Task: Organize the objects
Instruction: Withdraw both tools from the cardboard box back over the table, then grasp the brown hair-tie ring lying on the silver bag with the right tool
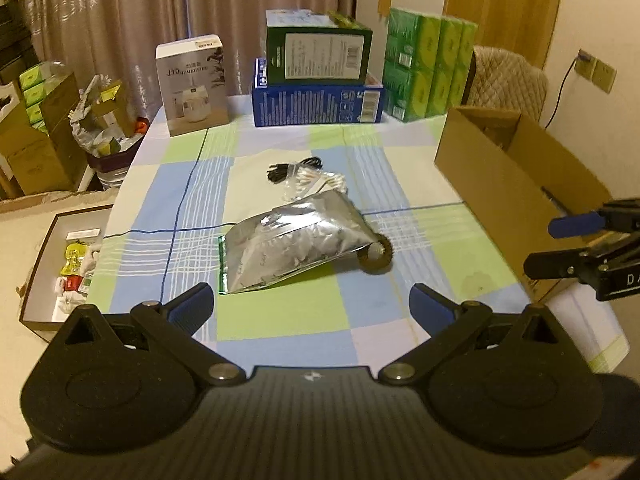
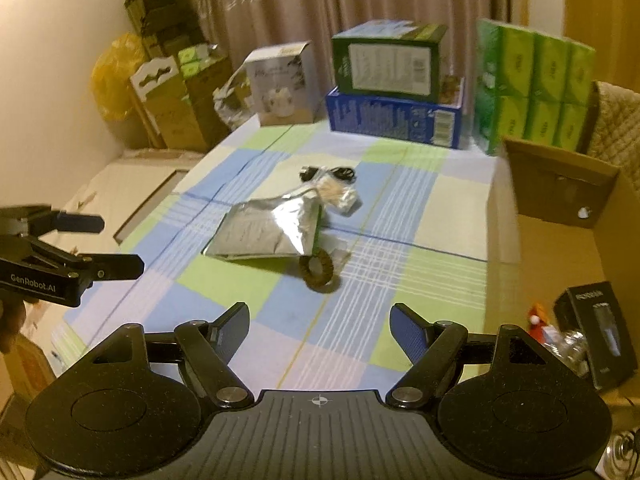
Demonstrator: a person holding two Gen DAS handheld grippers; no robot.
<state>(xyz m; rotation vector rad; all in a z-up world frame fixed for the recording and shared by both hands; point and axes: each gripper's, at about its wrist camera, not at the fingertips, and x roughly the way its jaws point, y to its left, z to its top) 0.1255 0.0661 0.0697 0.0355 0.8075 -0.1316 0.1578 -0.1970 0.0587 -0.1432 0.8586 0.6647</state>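
Two grippers I hold, both spread wide, nothing between: left gripper [image 1: 311, 307] at bottom centre, right gripper [image 2: 320, 326] same. The silver foil pouch [image 1: 288, 242] lies at frame centre on the checked tablecloth [image 1: 280, 328], its corner over a brown hair tie [image 1: 376, 258]. Cotton swabs bag [image 1: 310, 184] just behind it. Cardboard box [image 1: 520, 184] stands open at right.

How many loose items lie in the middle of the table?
4: a foil pouch, a brown hair tie touching its right corner, a clear bag of swabs behind it, and a black cable farthest back. The pouch may hide more.
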